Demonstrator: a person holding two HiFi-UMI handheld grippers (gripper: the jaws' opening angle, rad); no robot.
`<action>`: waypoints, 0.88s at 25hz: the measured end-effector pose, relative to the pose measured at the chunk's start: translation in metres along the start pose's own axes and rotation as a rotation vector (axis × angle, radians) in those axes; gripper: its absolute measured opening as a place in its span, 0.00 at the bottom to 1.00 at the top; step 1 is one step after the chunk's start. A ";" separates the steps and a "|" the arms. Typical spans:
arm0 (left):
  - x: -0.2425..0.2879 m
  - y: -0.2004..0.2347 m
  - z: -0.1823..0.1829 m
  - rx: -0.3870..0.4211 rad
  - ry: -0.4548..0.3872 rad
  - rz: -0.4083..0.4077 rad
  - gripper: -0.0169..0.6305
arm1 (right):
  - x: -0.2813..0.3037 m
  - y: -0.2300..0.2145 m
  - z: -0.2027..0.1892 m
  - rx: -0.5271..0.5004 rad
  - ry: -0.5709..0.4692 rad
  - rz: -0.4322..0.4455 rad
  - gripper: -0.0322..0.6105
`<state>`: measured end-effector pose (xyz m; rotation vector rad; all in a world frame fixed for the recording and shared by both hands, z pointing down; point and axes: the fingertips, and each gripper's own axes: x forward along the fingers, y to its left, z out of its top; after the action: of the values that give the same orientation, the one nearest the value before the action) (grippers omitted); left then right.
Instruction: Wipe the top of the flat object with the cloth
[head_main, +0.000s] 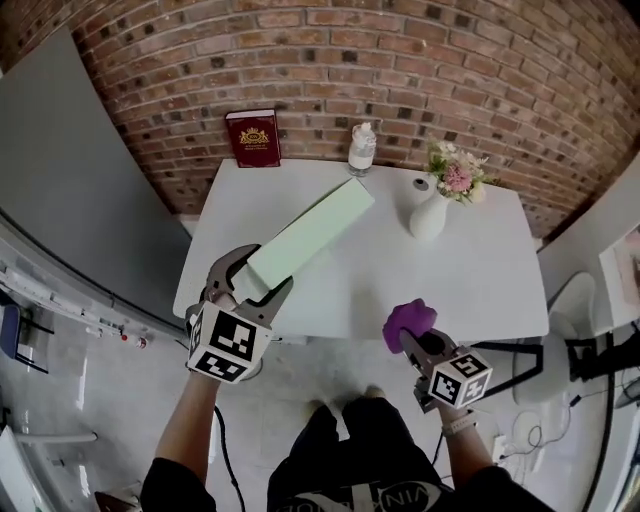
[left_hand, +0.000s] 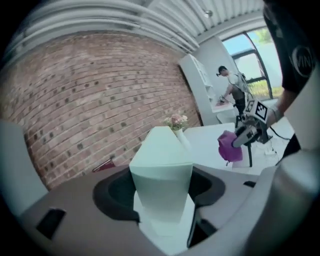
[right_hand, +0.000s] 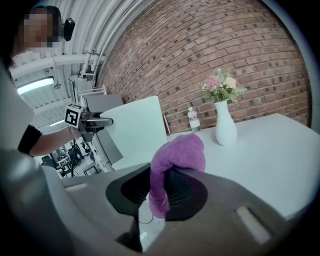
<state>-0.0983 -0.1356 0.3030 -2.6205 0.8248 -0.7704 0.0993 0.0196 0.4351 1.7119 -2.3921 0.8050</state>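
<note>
The left tongs (head_main: 258, 278) are clamping the near end of the pale green flat object (head_main: 315, 230), holding it out over the table (head_main: 480, 280). The right tongs (head_main: 412, 338) are pinching the purple cloth (head_main: 408, 320), hovering well apart from it. The wiping looks not yet begun. Next, the cloth needs bringing onto the object's broad top face.

A red book (head_main: 253, 138), probably a water bottle (head_main: 361, 150), and a flower vase (head_main: 428, 216) stand upright.
</note>
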 end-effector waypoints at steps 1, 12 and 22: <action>0.003 -0.017 0.003 0.073 -0.007 -0.003 0.45 | -0.005 -0.002 -0.003 0.008 -0.004 -0.008 0.14; 0.003 -0.187 -0.043 0.577 0.044 0.113 0.45 | -0.065 -0.029 -0.020 0.118 -0.038 0.025 0.14; 0.015 -0.273 -0.102 0.862 0.218 0.244 0.46 | -0.135 -0.040 -0.096 0.117 0.145 0.050 0.14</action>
<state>-0.0254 0.0616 0.5054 -1.6686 0.6438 -1.0529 0.1637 0.1705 0.4817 1.5775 -2.3427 1.0572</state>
